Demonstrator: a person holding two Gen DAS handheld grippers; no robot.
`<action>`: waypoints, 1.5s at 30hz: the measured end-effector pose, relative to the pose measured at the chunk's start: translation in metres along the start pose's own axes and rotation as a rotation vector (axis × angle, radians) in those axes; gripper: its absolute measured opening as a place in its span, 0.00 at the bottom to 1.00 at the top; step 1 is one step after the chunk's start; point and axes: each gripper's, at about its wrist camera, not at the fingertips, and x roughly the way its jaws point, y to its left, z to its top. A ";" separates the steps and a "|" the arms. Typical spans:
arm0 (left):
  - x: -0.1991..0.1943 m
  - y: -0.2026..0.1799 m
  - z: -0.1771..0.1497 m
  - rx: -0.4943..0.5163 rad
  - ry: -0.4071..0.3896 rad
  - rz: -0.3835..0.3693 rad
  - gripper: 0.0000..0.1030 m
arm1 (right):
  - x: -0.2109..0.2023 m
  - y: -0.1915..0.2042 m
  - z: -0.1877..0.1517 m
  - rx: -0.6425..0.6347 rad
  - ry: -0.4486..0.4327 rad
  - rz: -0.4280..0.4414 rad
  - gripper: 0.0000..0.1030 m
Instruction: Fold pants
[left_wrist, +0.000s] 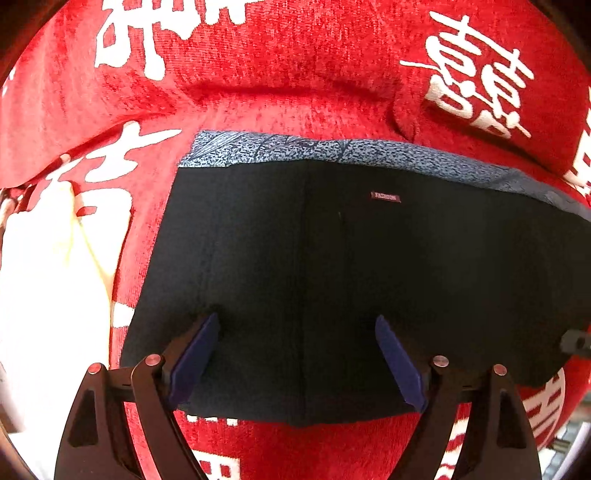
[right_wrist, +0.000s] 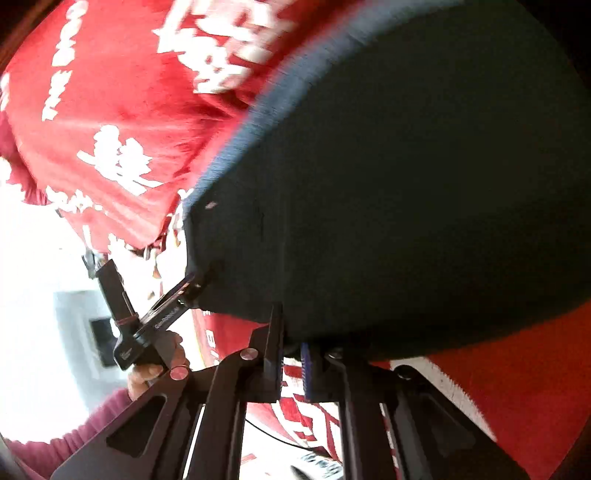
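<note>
The black pants lie folded on a red blanket printed with large white Chinese characters. A small red label on them is too small to read. The left gripper hovers over them, jaws wide apart. Only the right wrist view shows the right gripper pinching the pants' near edge, plus a hand holding the left one.

Left tool: black linkage arms with triangular cut-outs, round silver pivot pins, two dark blue flat pads. Right tool: same black arms with slotted cut-outs, silver pins, blue ribbed pad edge. From right wrist view, left tool's black handle carries small white lettering, red ring on stem. Sleeve: pinkish-mauve ribbed knit.
</note>
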 end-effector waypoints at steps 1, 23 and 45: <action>-0.001 0.000 -0.001 0.005 0.000 -0.008 0.84 | -0.003 0.008 -0.003 -0.035 -0.008 -0.026 0.08; -0.032 -0.153 -0.017 0.139 -0.014 -0.134 0.84 | -0.075 -0.002 0.011 -0.235 -0.104 -0.425 0.31; 0.033 -0.185 0.097 -0.019 -0.068 0.041 0.94 | -0.046 -0.009 0.137 -0.298 -0.124 -0.483 0.30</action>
